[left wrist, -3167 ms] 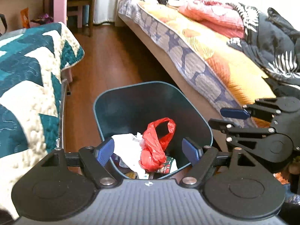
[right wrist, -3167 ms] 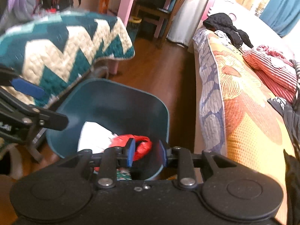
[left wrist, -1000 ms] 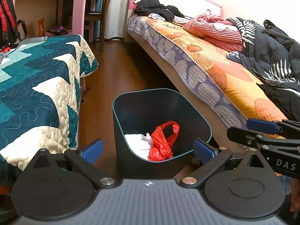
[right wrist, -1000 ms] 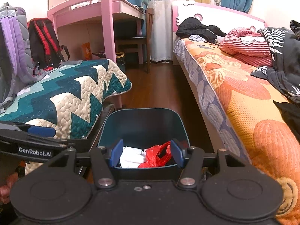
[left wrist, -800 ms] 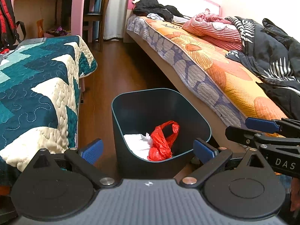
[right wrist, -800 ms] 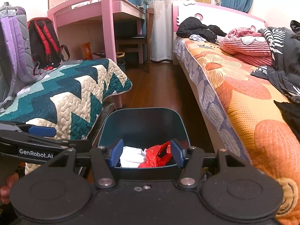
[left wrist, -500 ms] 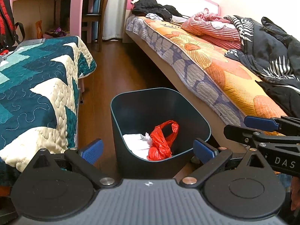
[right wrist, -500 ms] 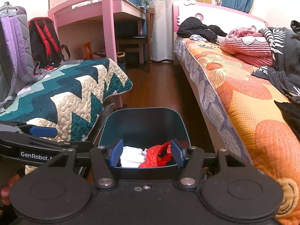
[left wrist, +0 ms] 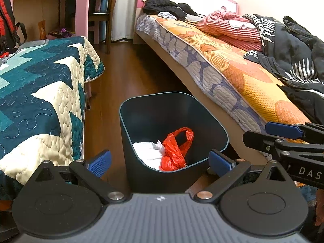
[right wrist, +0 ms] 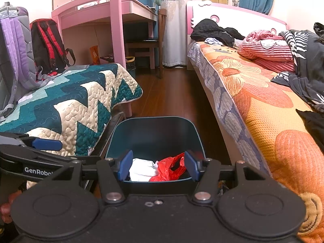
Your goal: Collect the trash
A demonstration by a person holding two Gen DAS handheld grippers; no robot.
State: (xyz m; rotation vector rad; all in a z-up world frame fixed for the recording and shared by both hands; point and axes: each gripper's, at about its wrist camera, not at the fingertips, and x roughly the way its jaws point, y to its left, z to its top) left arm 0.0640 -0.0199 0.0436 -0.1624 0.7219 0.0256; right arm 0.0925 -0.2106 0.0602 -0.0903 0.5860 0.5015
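Left wrist view: a dark teal wastebasket (left wrist: 174, 174) is standing on the wooden floor (left wrist: 129, 68) between a low bed draped in a teal-and-cream zigzag quilt (left wrist: 40, 93) and a bed with an orange floral mattress cover (left wrist: 243, 77). The left gripper (left wrist: 160, 160) is hovering short of the bin with its blue-padded fingers (left wrist: 99, 160) spread wide, wider than the bin's near wall, and gripping nothing. Inside the bin, a crumpled red plastic bag (left wrist: 175, 151) is lying against white paper trash (left wrist: 147, 151), both resting low in the container. At the right edge, the right gripper (left wrist: 283, 135) is reaching in from the side, level with the bin's rim and just beside it.

Right wrist view: the right gripper (right wrist: 158, 166) is pointing over the near rim of the same wastebasket (right wrist: 154, 133), its fingers parted about halfway and empty, framing the red plastic bag (right wrist: 168, 170) and the white paper trash (right wrist: 141, 168) below. The left gripper (right wrist: 30, 154) is showing at lower left beside the quilt (right wrist: 77, 105). A pink desk (right wrist: 101, 10), a wooden chair (right wrist: 149, 40), a purple backpack (right wrist: 16, 56) and a black-and-red backpack (right wrist: 48, 44) are filling the background, while a pink striped blanket (right wrist: 267, 48) and dark clothing (right wrist: 214, 30) are lying on the floral bed (right wrist: 263, 105).
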